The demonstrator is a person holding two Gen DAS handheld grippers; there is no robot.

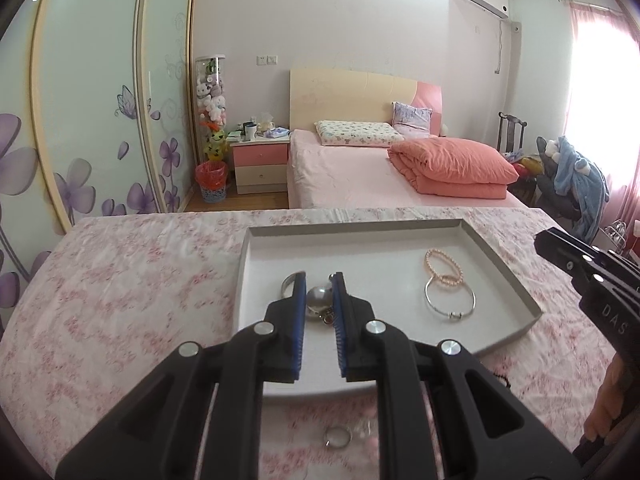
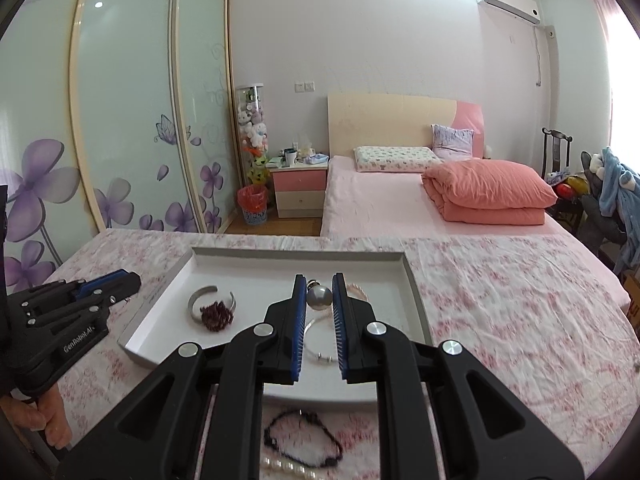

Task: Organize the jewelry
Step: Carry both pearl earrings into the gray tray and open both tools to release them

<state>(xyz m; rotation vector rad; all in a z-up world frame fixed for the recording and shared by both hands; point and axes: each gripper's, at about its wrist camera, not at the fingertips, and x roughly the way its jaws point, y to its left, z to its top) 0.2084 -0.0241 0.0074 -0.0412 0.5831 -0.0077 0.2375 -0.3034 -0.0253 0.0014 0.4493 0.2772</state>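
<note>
A white tray (image 1: 504,276) lies on the floral cloth. In the left wrist view my left gripper (image 1: 319,280) is shut on a silver ball pendant (image 1: 318,298) just above the tray, with a silver cuff (image 1: 289,283) behind its left finger. A pink bead bracelet (image 1: 444,267) and a silver bangle (image 1: 450,300) lie in the tray's right half. In the right wrist view my right gripper (image 2: 319,280) is shut on a grey pearl ball (image 2: 319,297) over the tray (image 2: 160,300). A silver cuff (image 2: 210,300) and dark red beads (image 2: 217,317) lie at the tray's left.
On the cloth in front of the tray lie a ring (image 1: 338,436), a black cord bracelet (image 2: 304,438) and a white pearl strand (image 2: 288,467). The other gripper shows at each view's edge (image 1: 592,276) (image 2: 80,304). A bed (image 2: 400,204) stands behind.
</note>
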